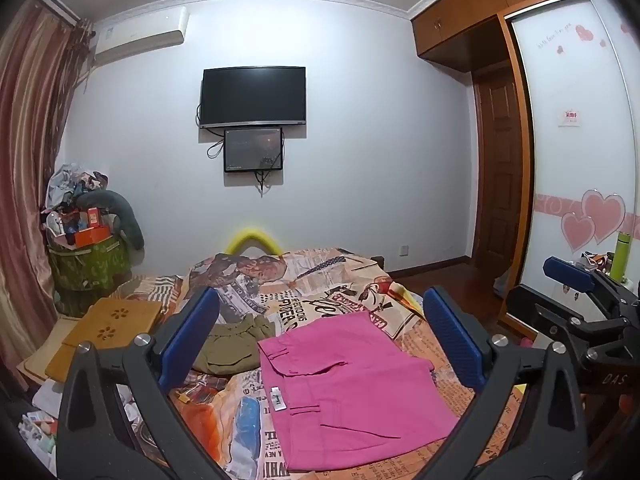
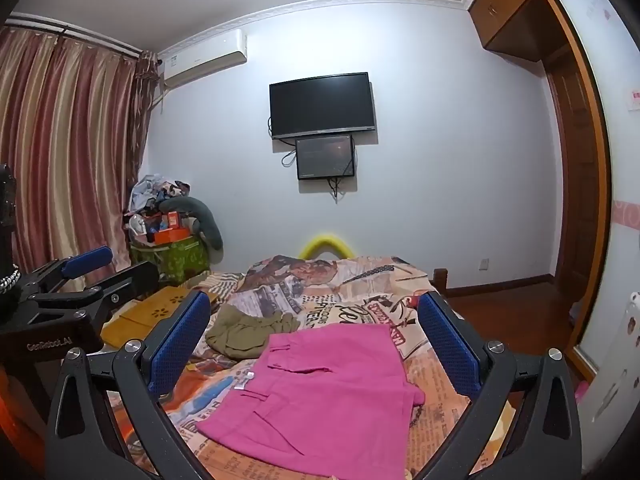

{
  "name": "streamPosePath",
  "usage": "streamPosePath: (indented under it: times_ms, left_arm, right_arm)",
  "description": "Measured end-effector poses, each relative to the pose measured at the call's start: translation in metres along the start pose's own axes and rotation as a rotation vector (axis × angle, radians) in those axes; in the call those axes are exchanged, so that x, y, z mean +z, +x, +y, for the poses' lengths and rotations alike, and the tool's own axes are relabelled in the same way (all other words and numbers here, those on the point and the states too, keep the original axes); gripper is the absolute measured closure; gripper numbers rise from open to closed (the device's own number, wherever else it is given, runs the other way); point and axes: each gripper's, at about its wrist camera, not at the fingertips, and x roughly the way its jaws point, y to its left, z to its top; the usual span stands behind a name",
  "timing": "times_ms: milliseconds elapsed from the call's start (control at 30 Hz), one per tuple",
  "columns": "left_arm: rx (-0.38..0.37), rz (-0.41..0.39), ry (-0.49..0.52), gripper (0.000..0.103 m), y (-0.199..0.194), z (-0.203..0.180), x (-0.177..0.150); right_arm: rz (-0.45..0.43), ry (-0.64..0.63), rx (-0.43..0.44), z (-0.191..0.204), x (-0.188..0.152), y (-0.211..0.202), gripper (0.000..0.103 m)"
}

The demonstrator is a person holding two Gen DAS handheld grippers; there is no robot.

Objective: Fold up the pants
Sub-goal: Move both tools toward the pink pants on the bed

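Note:
Pink pants [image 1: 352, 392] lie folded into a flat rectangle on the printed bedspread [image 1: 320, 280]; they also show in the right wrist view [image 2: 324, 396]. A white label shows at their left edge. My left gripper [image 1: 320, 332] is open and empty, held above the pants without touching them. My right gripper [image 2: 316, 332] is open and empty too, above the same pants. The right gripper appears at the right edge of the left wrist view [image 1: 576, 280], and the left gripper at the left edge of the right wrist view [image 2: 80, 276].
An olive garment [image 1: 236, 344] lies bunched left of the pants [image 2: 248, 332]. A wooden lap board [image 1: 112, 320] sits at the bed's left side. A cluttered green bin [image 1: 88, 260] stands by the curtain. A wardrobe [image 1: 580, 160] is on the right.

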Motion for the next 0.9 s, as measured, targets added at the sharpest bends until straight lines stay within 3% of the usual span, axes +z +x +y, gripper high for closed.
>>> streamPosePath:
  times_ms: [900]
  left_arm:
    - [0.002, 0.001, -0.017, 0.000, 0.0036, 0.0055, -0.0051]
  right_arm:
    - [0.006, -0.001, -0.005, -0.0021, 0.0021, 0.0028, 0.000]
